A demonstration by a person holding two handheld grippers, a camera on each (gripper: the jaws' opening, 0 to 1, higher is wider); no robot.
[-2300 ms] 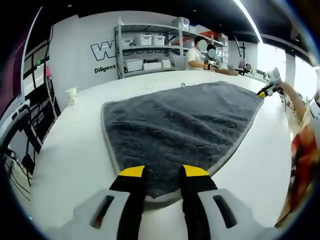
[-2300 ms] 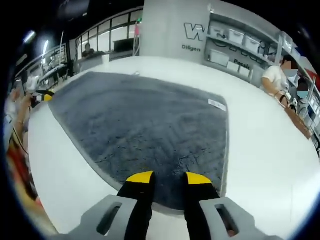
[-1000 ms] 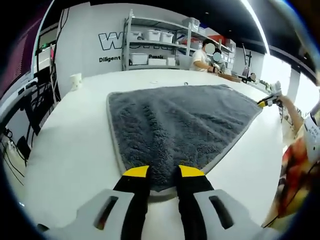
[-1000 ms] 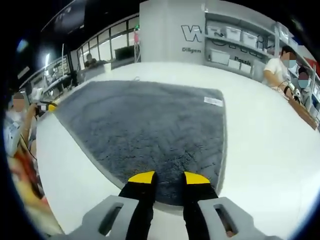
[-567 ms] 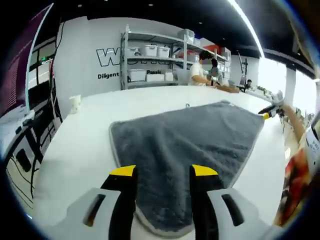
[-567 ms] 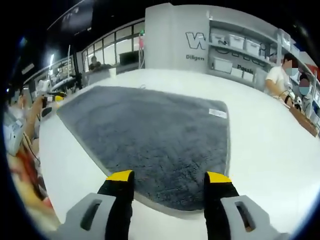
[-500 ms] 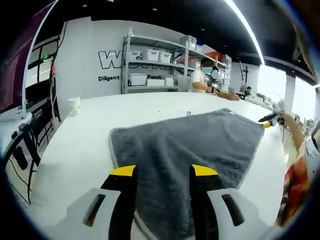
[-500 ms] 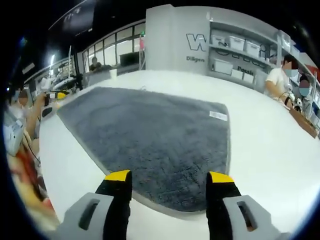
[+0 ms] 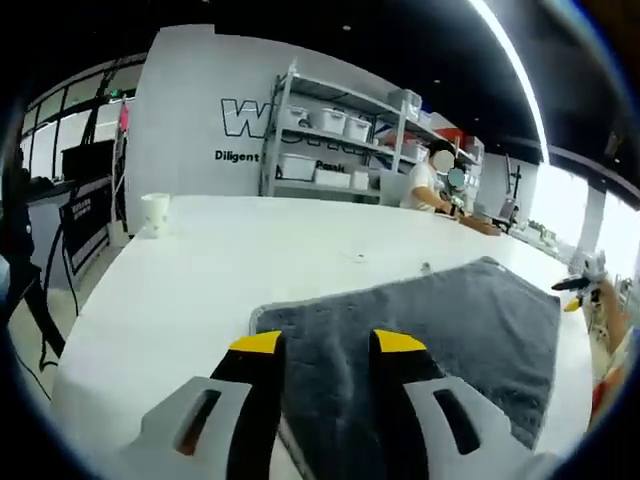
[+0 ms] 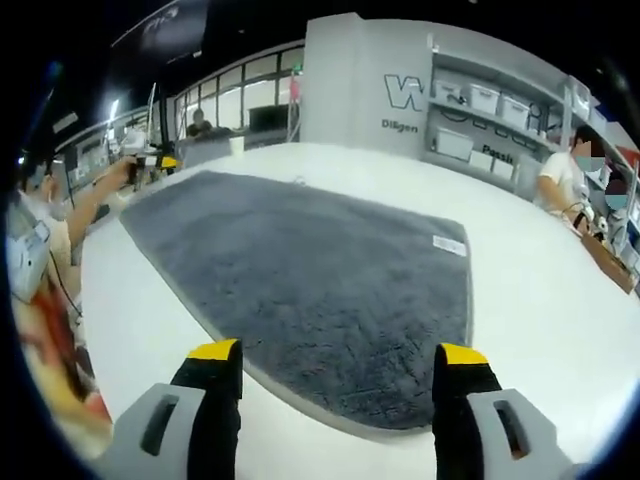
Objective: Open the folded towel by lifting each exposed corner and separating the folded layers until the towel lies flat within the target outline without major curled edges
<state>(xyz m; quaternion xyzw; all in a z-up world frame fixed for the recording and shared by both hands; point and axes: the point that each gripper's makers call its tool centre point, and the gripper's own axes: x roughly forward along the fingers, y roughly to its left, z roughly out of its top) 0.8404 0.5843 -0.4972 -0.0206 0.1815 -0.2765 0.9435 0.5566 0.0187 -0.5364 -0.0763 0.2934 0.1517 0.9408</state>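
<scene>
Since a moment ago I've lifted both tools off the towel (image 10: pixel 300 290), which lies spread flat on the white table (image 10: pixel 540 290). My right gripper (image 10: pixel 338 352) now gapes wider; my left gripper (image 9: pixel 327 342) stands apart, towel corner at 12 o'clock between the jaws.

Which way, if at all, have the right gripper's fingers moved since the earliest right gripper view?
Yes. The right gripper fingers have spread wide apart and let go of the grey towel, whose near edge now lies flat on the white table.
</scene>
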